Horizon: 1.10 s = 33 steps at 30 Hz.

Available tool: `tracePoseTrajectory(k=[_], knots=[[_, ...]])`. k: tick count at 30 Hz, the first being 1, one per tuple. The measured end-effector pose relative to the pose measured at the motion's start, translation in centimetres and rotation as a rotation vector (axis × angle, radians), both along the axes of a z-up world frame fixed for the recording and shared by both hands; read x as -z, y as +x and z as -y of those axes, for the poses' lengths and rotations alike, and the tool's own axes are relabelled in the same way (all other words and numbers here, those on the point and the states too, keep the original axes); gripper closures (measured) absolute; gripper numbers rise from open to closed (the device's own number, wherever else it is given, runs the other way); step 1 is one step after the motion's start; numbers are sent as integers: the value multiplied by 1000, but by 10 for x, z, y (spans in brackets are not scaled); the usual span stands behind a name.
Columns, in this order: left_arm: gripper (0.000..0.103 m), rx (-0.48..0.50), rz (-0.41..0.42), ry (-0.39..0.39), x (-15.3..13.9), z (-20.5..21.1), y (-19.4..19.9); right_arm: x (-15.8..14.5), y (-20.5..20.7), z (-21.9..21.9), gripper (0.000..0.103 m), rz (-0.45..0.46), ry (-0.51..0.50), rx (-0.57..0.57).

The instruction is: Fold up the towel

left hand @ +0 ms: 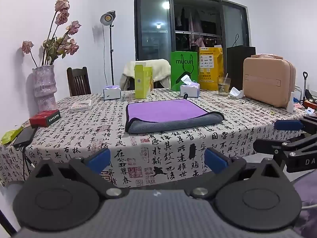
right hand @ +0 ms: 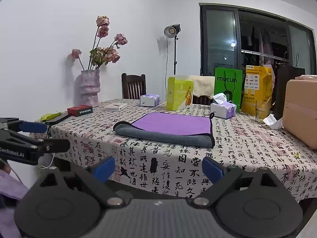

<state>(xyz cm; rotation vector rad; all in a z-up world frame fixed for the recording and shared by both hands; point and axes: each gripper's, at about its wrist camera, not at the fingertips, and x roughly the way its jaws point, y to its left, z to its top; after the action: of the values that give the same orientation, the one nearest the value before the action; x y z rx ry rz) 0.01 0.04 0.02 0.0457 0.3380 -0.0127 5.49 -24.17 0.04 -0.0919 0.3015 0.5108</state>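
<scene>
A purple towel [left hand: 166, 110] with a grey underside lies folded flat near the middle of the table [left hand: 79, 138], its rolled grey fold facing the near edge. Both grippers hover off that near edge, apart from the towel: the left gripper [left hand: 157, 159] and the right gripper [right hand: 158, 168] each have their blue-tipped jaws spread wide, holding nothing.

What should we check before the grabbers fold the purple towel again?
1. Left gripper open, holding nothing: ok.
2. Right gripper open, holding nothing: ok.
3. Towel lies flat on the table, near edge rolled over showing grey: ok.
4. Nothing sits on the towel: ok.
5. Tissue pack close to the towel's far corner: touching or not, cannot tell.
</scene>
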Motion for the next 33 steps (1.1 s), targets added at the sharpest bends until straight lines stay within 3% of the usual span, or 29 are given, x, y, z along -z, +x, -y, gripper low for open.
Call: tracePoseTrajectory(k=[11,33], knots=[[0,-2,-1,5,0,0,0,1,0,-5,3,-2,-2,12],[0,0,-3,6,0,0,0,-1,-1,0,3,0,3,-1]])
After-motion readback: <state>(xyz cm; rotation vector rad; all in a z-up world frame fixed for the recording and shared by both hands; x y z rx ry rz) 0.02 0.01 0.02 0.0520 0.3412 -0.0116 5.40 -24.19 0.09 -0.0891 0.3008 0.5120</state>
